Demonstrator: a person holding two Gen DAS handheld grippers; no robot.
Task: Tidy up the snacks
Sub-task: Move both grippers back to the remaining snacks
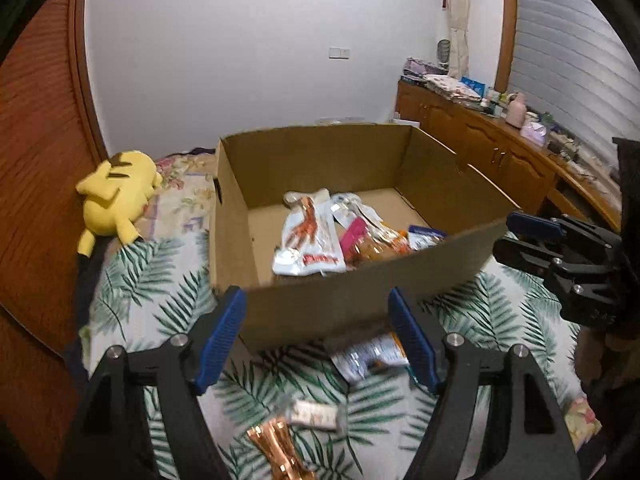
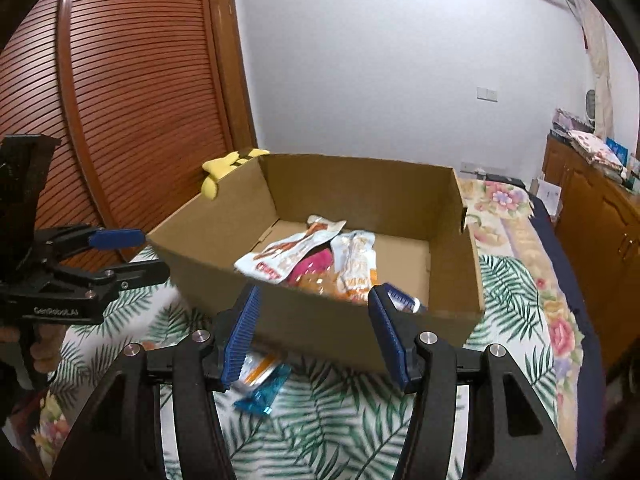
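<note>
A loose snack packet point(image 1: 370, 354) lies on the bedspread point(image 1: 168, 308), tight against the cardboard box's point(image 1: 360, 280) near wall, just beneath the left gripper point(image 1: 316, 338), which is nearer. Both it and the right gripper point(image 2: 316, 334) gape empty.

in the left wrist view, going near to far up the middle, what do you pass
copper foil wrapper → small pale snack bar → silvery snack packet → near wall of the cardboard box → snack packets inside the box → far box wall → white room wall
</note>
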